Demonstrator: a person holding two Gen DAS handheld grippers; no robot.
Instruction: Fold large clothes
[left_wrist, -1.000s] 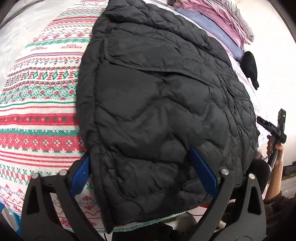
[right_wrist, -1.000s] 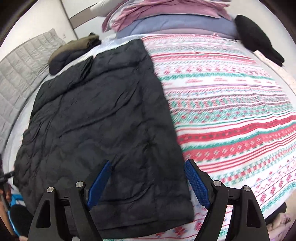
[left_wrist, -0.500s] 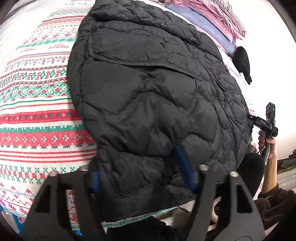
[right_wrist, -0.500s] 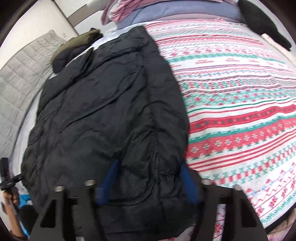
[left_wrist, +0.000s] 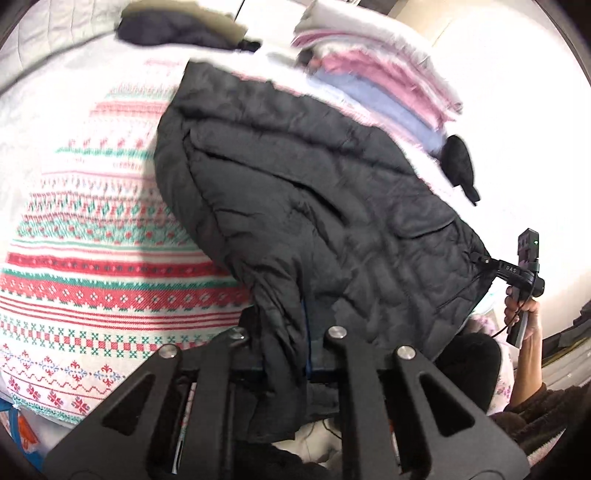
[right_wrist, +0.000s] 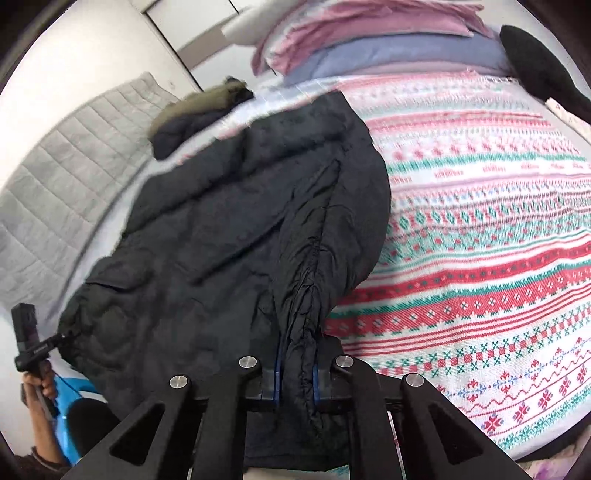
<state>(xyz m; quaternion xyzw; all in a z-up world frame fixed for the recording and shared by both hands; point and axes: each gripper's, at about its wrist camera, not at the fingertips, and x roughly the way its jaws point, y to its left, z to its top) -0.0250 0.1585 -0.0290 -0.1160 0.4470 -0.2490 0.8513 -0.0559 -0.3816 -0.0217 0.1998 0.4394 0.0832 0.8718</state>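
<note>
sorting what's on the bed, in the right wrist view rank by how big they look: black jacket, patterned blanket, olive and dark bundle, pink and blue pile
1. patterned blanket and black jacket: alike; the jacket is nearer the camera, so unsure.
2. pink and blue pile, cut off by the frame.
3. olive and dark bundle.

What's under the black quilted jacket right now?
The black quilted jacket lies on a red, green and white patterned blanket, its near hem pinched in both grippers. Whatever lies beneath the jacket's middle is covered.
</note>
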